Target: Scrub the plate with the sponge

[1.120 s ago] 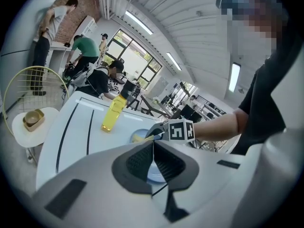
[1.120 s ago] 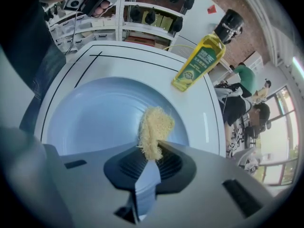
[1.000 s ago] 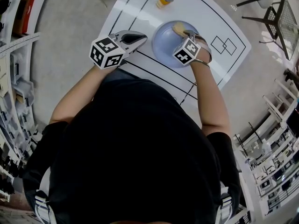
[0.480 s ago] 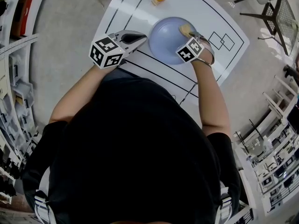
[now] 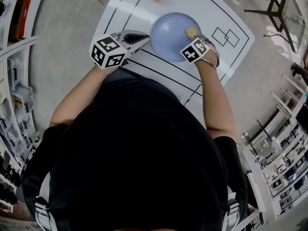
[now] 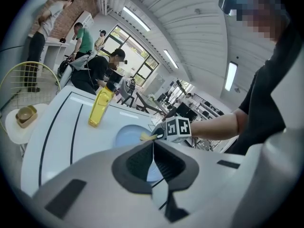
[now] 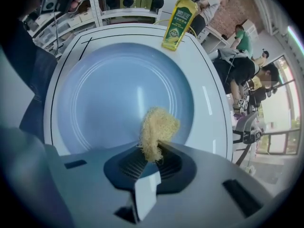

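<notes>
Right claw (image 7: pixel 154 152) is clamping the sponge (image 7: pixel 157 127), a yellow fibrous wad. Its jaws are closing on the wad's lower end so that the free tuft is projecting forward onto the blue plate (image 7: pixel 114 89). In the head view the sponge is bearing on the plate's right-hand side, near the rim, which suggests that scrubbing is under way at the edge zone. The plate is lying on the white desk (image 5: pixel 214 11), among its marked lines. Left claw (image 6: pixel 153 145) is holding its jaws together on nothing and is hovering just beside the plate's left rim, probably to brace the plate against sliding; contact cannot be confirmed. A yellow bottle (image 7: pixel 178 17) is standing beyond the plate, apart from the working zone.
</notes>
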A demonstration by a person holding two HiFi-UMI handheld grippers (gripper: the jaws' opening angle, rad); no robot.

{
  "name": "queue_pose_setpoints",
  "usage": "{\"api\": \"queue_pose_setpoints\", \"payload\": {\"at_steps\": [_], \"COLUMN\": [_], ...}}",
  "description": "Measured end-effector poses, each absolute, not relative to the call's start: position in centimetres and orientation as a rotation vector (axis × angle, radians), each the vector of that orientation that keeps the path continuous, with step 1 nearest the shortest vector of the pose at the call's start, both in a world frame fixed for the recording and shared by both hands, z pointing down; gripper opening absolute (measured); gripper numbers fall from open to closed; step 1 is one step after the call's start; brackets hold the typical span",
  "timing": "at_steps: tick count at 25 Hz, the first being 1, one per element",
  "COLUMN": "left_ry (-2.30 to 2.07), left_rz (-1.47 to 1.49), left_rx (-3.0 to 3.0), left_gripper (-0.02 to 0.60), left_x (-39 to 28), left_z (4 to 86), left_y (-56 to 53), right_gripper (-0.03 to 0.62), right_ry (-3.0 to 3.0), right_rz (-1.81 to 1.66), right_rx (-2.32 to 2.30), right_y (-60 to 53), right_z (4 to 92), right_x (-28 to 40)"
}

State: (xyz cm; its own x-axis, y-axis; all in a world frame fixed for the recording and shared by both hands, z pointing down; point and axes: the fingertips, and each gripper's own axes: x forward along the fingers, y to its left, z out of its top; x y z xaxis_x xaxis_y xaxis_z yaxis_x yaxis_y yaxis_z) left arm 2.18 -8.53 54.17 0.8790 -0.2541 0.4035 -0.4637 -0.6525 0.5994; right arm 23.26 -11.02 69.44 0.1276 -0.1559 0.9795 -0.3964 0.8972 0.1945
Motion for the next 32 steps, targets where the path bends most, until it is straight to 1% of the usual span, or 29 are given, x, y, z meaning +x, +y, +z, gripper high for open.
{"api": "queue_pose_setpoints", "payload": {"at_steps": [18,26,32], "left_ry": [-0.534,-0.536,-0.544], "left_rz": [0.355,0.345,0.332], "left_rx": [2.312,2.32,2.318], "left_gripper": [0.009,0.009,0.009], "left_x": [2.0,1.6,0.9], "left_z": [53.5,53.0,52.9], "left_y": [-5.5,-4.7,-4.0], "right_gripper": [0.04,0.04,0.04], "right_ry": [-1.392,-1.444,-1.408], "right_rz": [0.362,0.558,0.639], "right_rx": [0.382,0.352,0.37], "right_y": [-4.9,-2.0,-1.4], "right_z": [69.3,68.8,68.2], "right_x": [23.3,21.1,21.2]}}
